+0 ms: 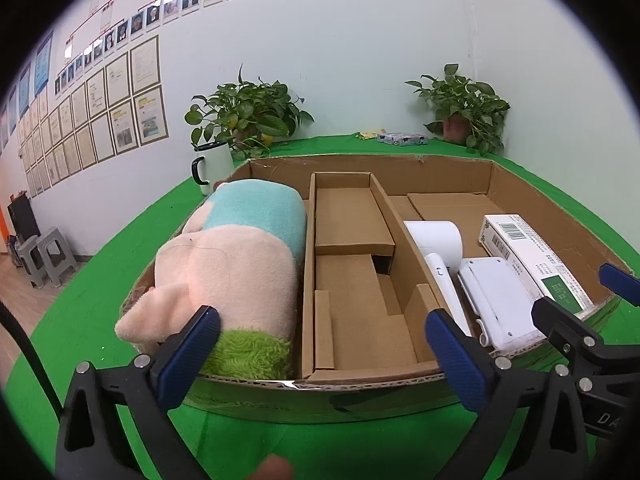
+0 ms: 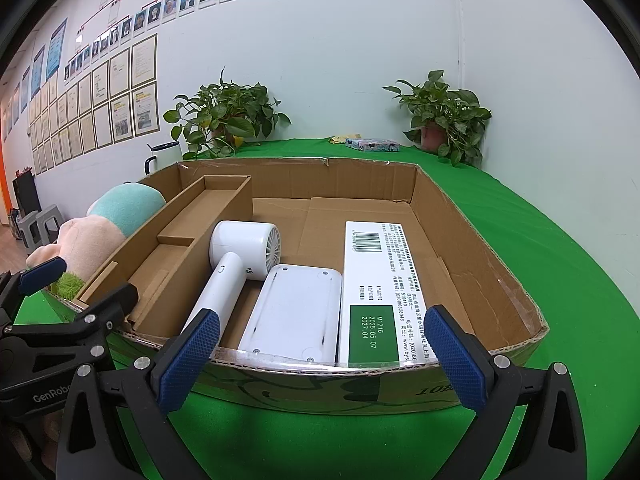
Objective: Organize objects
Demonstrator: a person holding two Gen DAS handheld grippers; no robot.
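A shallow cardboard box [image 1: 360, 394] [image 2: 500, 256] with dividers sits on the green table. Its left part holds a plush pig toy [image 1: 240, 264] [image 2: 100, 236]. Its right part holds a white hair dryer [image 2: 236, 264] [image 1: 436, 240], a white flat device [image 2: 296, 312] [image 1: 496, 304] and a long white carton with a green label [image 2: 376, 284] [image 1: 532, 256]. The middle compartment [image 1: 356, 292] holds only cardboard inserts. My left gripper [image 1: 324, 360] is open and empty at the box's front edge. My right gripper [image 2: 324, 360] is open and empty before the right part.
A white mug with a black handle [image 1: 210, 166] [image 2: 162, 156] stands behind the box at left. Two potted plants [image 1: 248, 116] [image 1: 464, 112] stand against the back wall. A small patterned pack [image 1: 402, 139] [image 2: 372, 145] lies between them. Green cloth [image 2: 540, 220] surrounds the box.
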